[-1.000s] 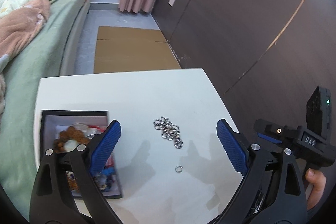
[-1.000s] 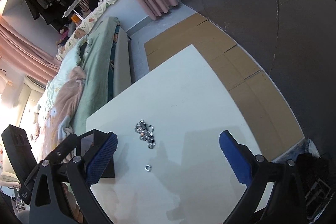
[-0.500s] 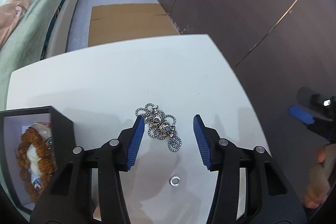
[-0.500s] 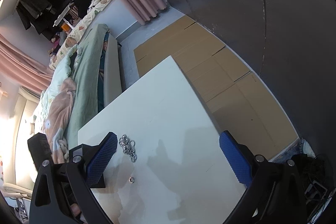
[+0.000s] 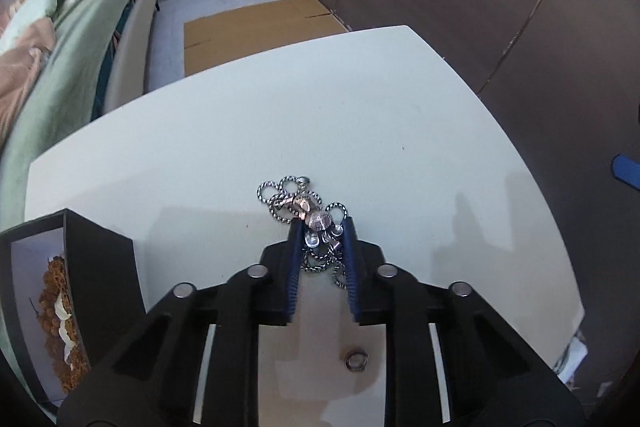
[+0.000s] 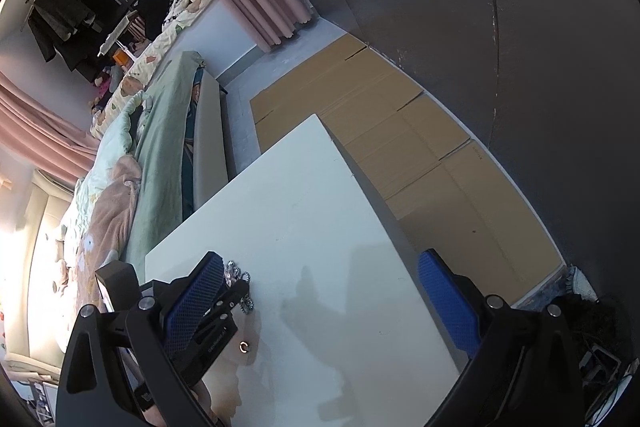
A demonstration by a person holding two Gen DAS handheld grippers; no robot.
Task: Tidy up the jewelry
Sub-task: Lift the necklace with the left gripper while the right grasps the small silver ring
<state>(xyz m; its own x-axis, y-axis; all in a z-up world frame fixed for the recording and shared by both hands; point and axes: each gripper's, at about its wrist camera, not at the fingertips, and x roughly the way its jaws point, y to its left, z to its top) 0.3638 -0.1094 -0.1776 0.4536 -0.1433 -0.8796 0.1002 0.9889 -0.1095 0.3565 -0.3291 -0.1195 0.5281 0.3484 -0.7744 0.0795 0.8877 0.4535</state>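
A white table (image 5: 360,131) is standing beside a bed with green bedding (image 5: 72,39), with flattened cardboard (image 5: 256,27) lying on the floor beyond it. The left gripper (image 5: 320,239) is pointing steeply down at the tabletop, and its jaws are closing, now narrow, with the bunched chain necklace (image 5: 304,207) caught between the blue pads (image 5: 295,259). The near part of the chain and its pendant are sitting inside the jaws; the remaining loops are spilling out ahead of the fingertips, so the heap's long axis is running roughly along the line of the fingers rather than across them. Whether the pads are already pressing the metal cannot be told for certain, though they appear to be touching it on both sides. A small ring (image 5: 356,363) is lying behind the fingertips, back under the gripper body, apart from the chain. An open black box (image 5: 100,267) holding brown beads is sitting to the left of the jaws. The right gripper (image 6: 320,291) is hovering with its jaws wide and empty, the necklace lying just beyond its left pad, so the left hand is the nearer one.
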